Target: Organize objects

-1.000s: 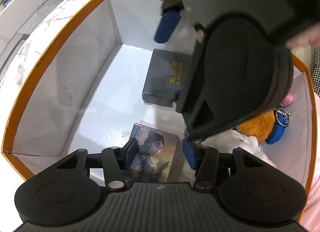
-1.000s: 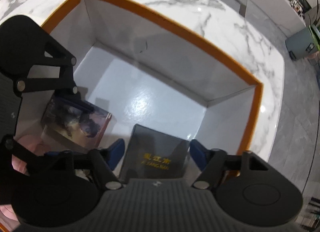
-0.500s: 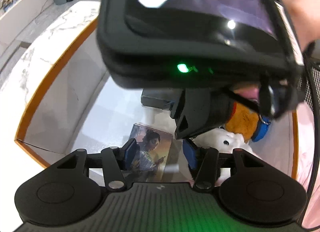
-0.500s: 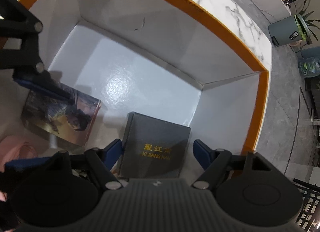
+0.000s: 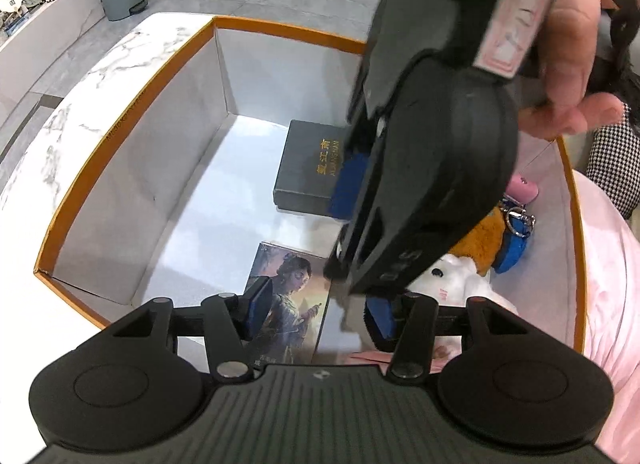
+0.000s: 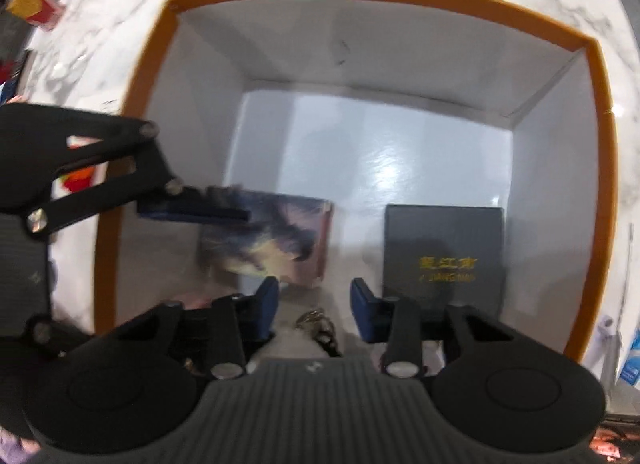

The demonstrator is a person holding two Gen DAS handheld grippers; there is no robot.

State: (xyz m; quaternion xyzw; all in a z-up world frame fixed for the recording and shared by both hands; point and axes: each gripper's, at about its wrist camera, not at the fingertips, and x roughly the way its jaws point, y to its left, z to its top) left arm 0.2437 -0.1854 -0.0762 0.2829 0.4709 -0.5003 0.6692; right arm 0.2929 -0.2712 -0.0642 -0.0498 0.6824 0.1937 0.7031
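Item: illustrated card box (image 5: 286, 296), light, stiff, slick-faced, upright near the orange-rimmed box's (image 5: 120, 124) near wall, clamped across its narrow sides in my left gripper (image 5: 318, 310); right gripper (image 6: 314, 298) just narrowing, half-spread, empty.

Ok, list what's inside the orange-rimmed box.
Inside the orange-rimmed box: a dark gift box, an illustrated card box and a plush toy with a keyring. The right claw covers part of the floor.

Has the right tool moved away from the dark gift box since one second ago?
Yes. In its own view the right tool now sits left of the dark gift box, which it straddled before. Its jaws have just been closing, with nothing pressed between them.
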